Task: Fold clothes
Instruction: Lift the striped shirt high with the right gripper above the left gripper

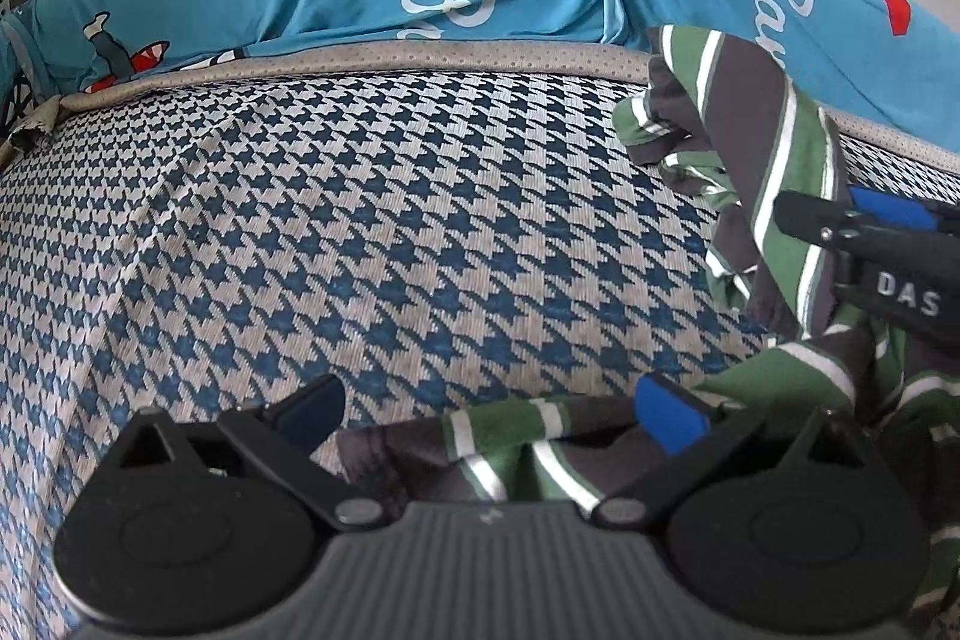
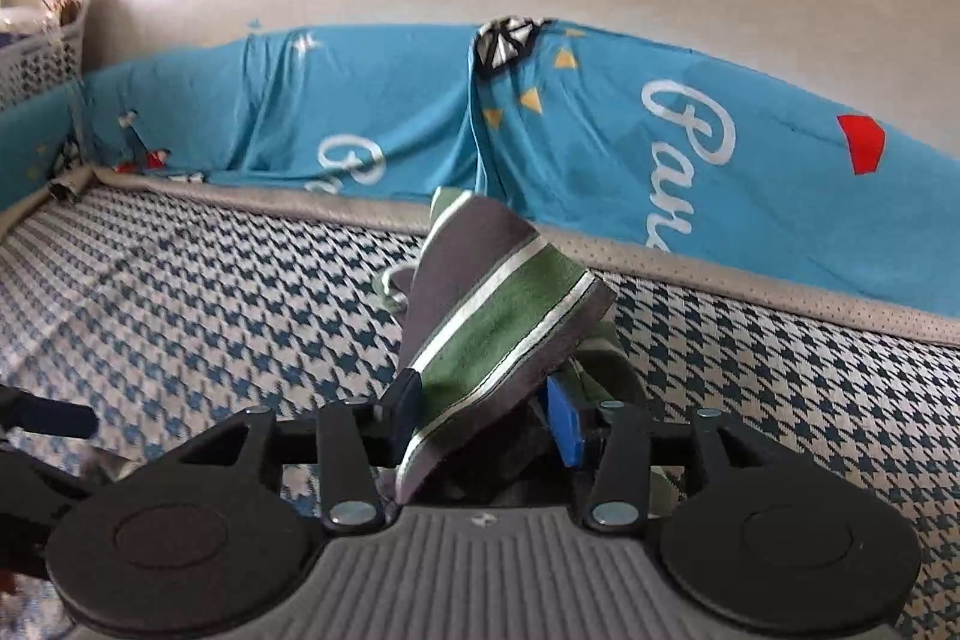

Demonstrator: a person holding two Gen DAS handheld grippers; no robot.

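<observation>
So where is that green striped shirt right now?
The striped shirt lies bunched on the checked mattress, between the right gripper fingers, near the blue sheet.

Striped garment (image 2: pixel 504 316): soft knit cloth, matt. Mat (image 1: pixel 390 220) beneath the grippers: coarse woven houndstooth. Blue sheet (image 2: pixel 600 148) ahead: smooth, slightly sheened fabric.

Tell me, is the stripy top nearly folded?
Not yet. Nothing looks folded: the stripy top lies bunched on the checked mattress. A raised flap stands between the right gripper's fingers; the left gripper hangs open over another edge. Flattening and folding remain.
</observation>
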